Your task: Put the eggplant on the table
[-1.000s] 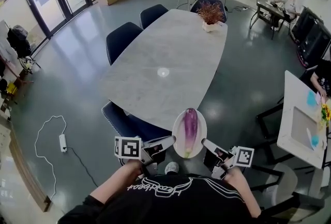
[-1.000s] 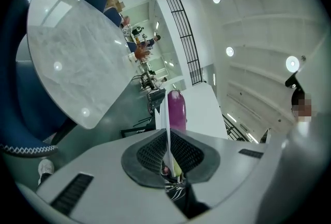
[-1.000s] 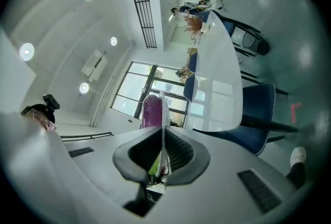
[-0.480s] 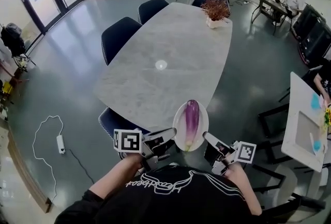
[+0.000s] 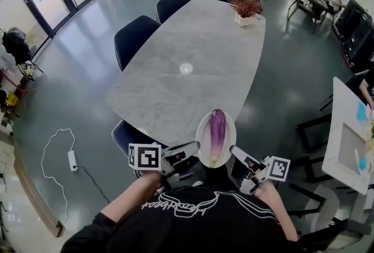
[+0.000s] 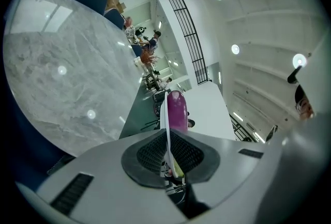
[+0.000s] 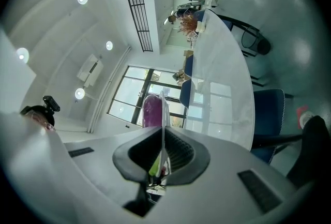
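Left gripper (image 6: 168, 151): pressed onto the left rim of a white plate (image 5: 202, 134).
Right gripper (image 7: 162, 154): clamped on the opposite rim of that plate.
Writing: white script on the person's black shirt (image 5: 193, 211), upside down and not legible; square black-and-white markers on both cubes.
Eggplant (image 5: 216, 132): lies lengthwise on the plate, glossy purple, paler toward the green stem end nearest the person.
Ahead: the near end of a grey marble table (image 5: 193, 65), a potted plant (image 5: 246, 7) at its far end.
Around: dark chairs (image 5: 135, 38) along the table's left side.
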{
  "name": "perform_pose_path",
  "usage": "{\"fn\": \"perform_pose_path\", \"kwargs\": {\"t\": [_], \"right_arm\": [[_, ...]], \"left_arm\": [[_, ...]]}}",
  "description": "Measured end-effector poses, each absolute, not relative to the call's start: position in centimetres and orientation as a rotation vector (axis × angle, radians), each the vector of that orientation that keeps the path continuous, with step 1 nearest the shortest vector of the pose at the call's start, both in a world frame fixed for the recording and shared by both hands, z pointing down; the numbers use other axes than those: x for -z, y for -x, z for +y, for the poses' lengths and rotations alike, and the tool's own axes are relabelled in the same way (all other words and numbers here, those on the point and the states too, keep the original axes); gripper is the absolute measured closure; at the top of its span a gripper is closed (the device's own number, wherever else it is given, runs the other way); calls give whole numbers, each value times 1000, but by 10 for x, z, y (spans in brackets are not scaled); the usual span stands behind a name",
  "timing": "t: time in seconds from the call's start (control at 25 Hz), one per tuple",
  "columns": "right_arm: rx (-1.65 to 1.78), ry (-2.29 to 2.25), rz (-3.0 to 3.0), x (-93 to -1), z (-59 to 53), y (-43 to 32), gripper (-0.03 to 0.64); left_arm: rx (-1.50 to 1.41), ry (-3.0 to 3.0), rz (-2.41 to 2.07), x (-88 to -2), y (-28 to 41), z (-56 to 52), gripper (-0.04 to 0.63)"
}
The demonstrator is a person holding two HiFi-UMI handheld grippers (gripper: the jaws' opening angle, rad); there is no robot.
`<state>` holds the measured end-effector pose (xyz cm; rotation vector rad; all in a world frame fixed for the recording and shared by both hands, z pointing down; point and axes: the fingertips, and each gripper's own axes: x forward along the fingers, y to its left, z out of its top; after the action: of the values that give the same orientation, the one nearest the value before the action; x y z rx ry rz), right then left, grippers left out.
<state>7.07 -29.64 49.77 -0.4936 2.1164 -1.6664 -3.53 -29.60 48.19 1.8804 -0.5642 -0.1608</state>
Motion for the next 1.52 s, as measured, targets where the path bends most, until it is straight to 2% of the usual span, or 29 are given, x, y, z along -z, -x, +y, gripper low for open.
{"fn": "perform_pose_path", "kwargs": {"t": [1.52], "right_arm": [[1763, 432, 2213, -504, -430, -54, 600]], "left_arm": [[243, -1774, -762, -495, 53, -414, 568]]}}
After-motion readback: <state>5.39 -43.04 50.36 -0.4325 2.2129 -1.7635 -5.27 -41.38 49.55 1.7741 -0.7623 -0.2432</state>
